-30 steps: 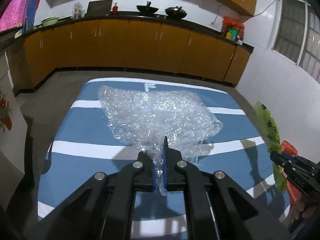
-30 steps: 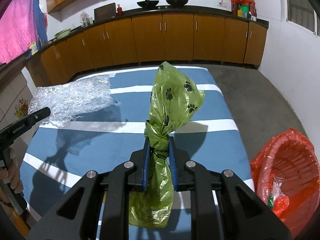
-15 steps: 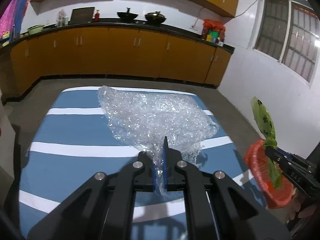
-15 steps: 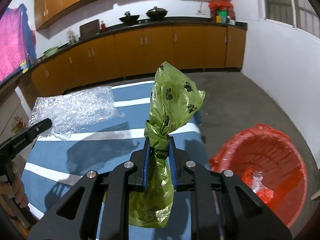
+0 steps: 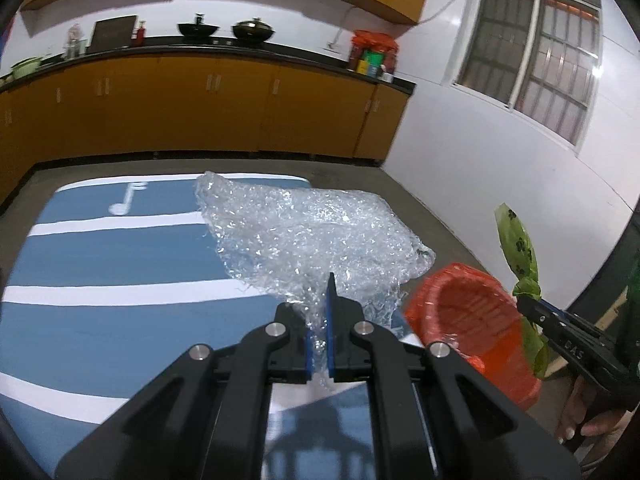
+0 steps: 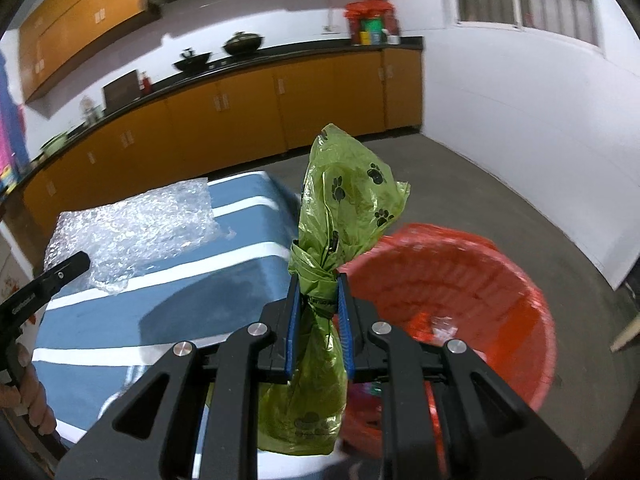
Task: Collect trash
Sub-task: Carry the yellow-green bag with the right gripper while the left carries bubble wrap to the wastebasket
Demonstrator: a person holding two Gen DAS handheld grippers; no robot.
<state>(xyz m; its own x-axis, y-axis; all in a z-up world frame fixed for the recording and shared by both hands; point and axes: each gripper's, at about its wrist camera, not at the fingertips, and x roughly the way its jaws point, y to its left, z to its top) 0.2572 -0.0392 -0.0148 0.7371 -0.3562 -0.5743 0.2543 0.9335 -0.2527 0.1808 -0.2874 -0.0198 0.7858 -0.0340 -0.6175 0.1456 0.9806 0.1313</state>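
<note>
The left tool (image 5: pixel 318 316) has its blue-padded jaws nearly closed on a pinched corner of a sheet of clear bubble wrap (image 5: pixel 308 236), a crinkled, glinting film that fans out wide and lumpy from the pinch. The sheet stands above the blue worktop (image 5: pixel 100 256), a flat surface with rounded corners, painted with broad white stripes and a white music note. The right tool (image 6: pixel 318 312) clamps the knotted neck of a green bag (image 6: pixel 344 196), thin soft plastic printed with black paw marks; its loose top flares upward past the knot, and its rounded, filled bottom hangs below the jaws. Just beside the worktop's corner stands the round red bin (image 6: pixel 516 280), its ribbed wall lined with glossy red plastic film, with a few scraps of clear and red wrapping lying at its bottom. Seen from the right wrist, the green bag is at the bin's near rim, and the bubble wrap is farther from the bin, over the worktop. In the left wrist view the bubble wrap's ragged edge reaches close to the bin's rim. A person's fingers (image 5: pixel 576 424) wrap the right tool's handle.
</note>
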